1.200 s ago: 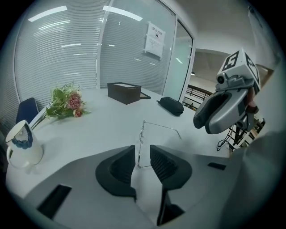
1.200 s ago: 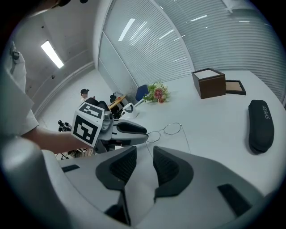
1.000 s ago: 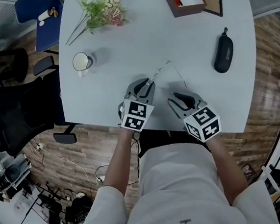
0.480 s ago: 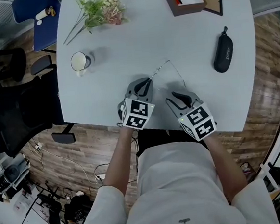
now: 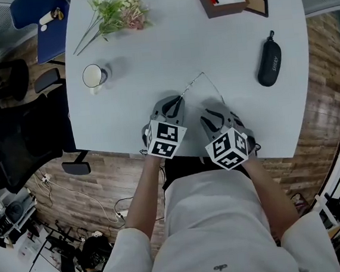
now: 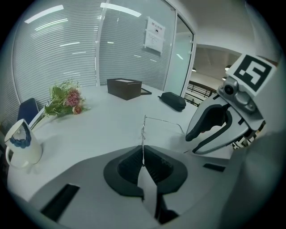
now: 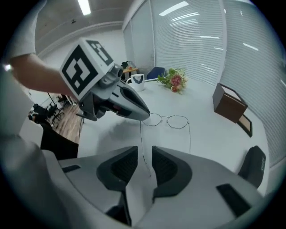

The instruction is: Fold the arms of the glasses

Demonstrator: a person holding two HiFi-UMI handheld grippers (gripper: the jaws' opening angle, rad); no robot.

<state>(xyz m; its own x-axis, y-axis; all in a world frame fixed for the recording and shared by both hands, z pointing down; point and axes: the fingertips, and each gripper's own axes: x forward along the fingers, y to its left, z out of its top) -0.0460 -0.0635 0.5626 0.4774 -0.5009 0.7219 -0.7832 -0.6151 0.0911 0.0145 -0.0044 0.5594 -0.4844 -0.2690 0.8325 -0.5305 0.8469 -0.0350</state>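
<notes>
The glasses (image 7: 169, 120) lie on the desk (image 5: 150, 50) near its front edge, arms unfolded. The left tongs (image 6: 143, 157) are fully closed on one end of the frame. The right tongs (image 7: 144, 163) have just been closing but remain apart, with one arm between the jaws, ungripped.

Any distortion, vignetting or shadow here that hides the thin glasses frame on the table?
Head view: heavy fisheye bows the table edges; light even, glasses only a faint wire. Left gripper view: black vignette corners, wire frame readable against the pale top. Right gripper view: same vignette; soft shadow beneath the left claw, lenses clear.
</notes>
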